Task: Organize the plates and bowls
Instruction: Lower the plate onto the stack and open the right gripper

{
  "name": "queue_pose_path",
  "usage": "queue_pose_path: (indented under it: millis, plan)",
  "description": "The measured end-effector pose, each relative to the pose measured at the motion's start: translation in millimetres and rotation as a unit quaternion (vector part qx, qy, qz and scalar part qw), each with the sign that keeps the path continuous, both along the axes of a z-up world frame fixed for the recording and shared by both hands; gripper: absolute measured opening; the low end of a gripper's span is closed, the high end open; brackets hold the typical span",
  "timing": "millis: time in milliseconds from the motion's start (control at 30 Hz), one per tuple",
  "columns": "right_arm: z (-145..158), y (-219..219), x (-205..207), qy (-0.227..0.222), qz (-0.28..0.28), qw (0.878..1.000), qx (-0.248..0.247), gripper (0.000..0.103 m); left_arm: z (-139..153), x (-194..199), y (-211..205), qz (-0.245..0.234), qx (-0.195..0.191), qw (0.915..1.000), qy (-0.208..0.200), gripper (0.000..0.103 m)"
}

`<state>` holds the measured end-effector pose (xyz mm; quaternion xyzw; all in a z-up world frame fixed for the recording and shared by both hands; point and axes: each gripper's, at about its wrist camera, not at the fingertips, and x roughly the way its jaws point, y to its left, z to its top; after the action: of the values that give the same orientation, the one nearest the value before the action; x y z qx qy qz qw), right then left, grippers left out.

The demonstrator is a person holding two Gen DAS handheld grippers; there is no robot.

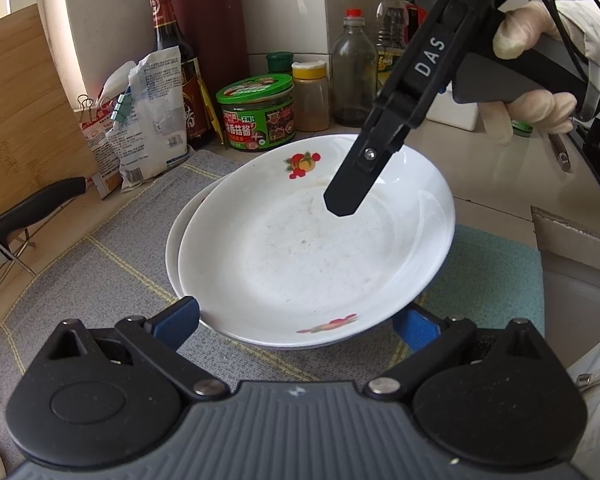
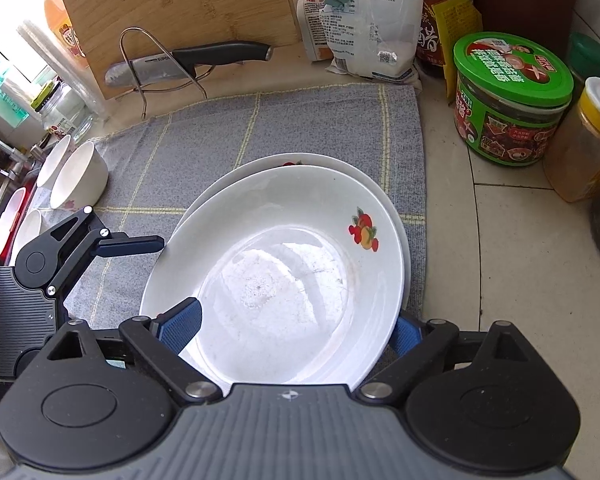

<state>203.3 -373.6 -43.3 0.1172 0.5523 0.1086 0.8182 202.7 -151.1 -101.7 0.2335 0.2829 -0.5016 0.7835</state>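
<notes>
Two white fruit-print ceramic plates (image 2: 284, 272) sit stacked, upper one offset, on a grey checked cloth mat (image 2: 204, 136) covering the beige tabletop (image 2: 512, 264). Right gripper (image 2: 296, 328): jaws wide, straddling the upper plate's near rim, blue pads not pressing. Left gripper (image 1: 298, 322): jaws wide, either side of the stack's near edge, no grip. White bowls (image 2: 78, 180) lie at the mat's left edge.
</notes>
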Motion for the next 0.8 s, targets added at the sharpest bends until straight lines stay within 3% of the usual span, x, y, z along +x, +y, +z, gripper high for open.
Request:
queue_pose_path:
  millis: [433,567,800]
  plan:
    - [3,10,-6,0.004,0.002,1.0,-0.028,0.102,1,-3,3,-0.002,-0.009,0.9999,-0.005,0.102]
    - [-1,7,-8,0.012,-0.019,0.999,-0.035,0.103,2,-4,6,0.004,-0.011,0.9999,-0.005,0.102]
    - [8,5,-14,-0.016,-0.038,0.998,-0.05,0.103,4,-3,11,0.016,-0.017,0.9997,-0.001,0.102]
